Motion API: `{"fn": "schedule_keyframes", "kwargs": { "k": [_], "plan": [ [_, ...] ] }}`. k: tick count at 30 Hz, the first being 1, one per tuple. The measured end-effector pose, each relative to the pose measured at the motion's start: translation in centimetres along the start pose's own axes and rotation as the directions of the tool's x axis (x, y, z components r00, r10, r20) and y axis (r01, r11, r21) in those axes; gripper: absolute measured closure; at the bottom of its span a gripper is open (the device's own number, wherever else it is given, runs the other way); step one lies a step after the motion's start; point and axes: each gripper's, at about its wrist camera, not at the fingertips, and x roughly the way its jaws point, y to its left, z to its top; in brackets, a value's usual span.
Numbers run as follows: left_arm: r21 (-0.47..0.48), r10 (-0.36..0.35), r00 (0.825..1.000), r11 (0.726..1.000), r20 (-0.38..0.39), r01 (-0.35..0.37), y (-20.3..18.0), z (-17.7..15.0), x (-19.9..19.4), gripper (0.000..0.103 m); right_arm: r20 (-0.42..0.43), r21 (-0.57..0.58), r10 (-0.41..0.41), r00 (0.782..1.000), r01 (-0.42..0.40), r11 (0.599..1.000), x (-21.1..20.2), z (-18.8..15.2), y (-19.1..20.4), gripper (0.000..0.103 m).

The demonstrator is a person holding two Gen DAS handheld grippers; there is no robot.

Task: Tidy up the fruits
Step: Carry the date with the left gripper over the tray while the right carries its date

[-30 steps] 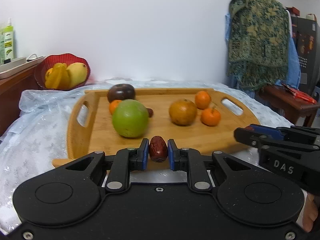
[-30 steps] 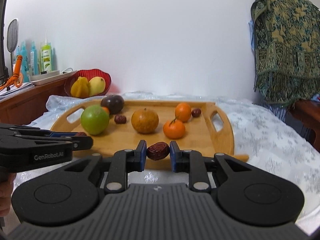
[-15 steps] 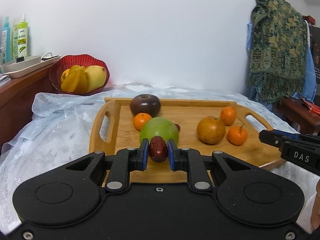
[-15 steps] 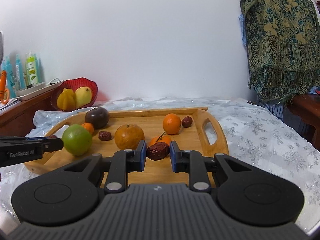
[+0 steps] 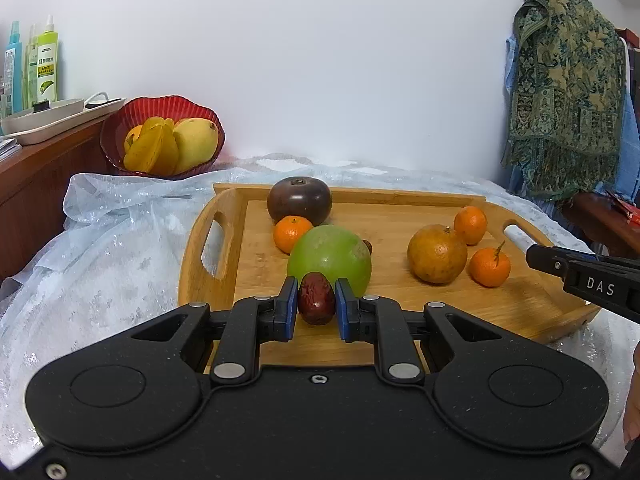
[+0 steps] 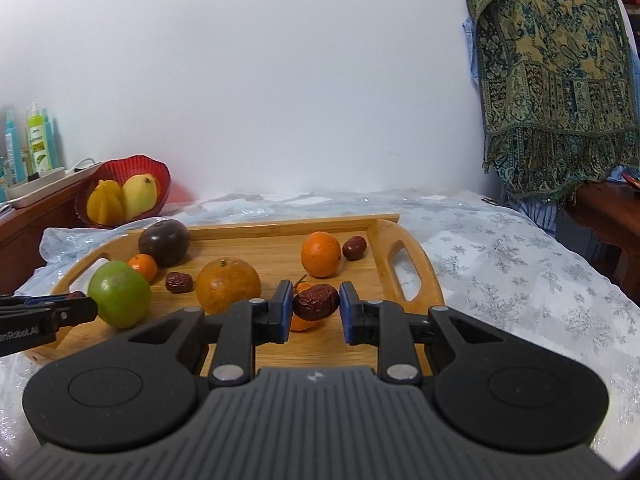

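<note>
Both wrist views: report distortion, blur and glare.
Left wrist view: fisheye bends the wooden tray, dark vignette in the corners, fruit sharp, soft even light, no glare. Right wrist view: same bowing and vignette, and the red date between the fingers is crisp.

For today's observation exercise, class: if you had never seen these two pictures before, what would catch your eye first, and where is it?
Each hand-held gripper, left and right, is shut on a wrinkled red date right at the front of its view. Behind them a big green fruit dominates the wooden tray, with a dark purple fruit at the tray's far edge. A red bowl of yellow fruit stands far left.
</note>
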Motion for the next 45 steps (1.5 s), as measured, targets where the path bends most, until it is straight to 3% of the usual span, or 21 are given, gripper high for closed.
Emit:
{"fn": "schedule_keyframes", "kwargs": {
  "k": [14, 45],
  "plan": [
    [-0.006, 0.005, 1.000, 1.000, -0.028, -0.005, -0.1, -0.6, 0.7, 0.085, -0.039, 0.008, -0.032, 0.999, 0.033, 0.999, 1.0, -0.6, -0.3, 0.074],
    [-0.035, 0.013, 0.996, 0.999, -0.084, -0.016, 0.3, -1.1, 2.0, 0.084, -0.105, 0.001, -0.024, 0.994, 0.024, 1.000, 2.1, -1.5, -0.1, 0.073]
  ]
}}
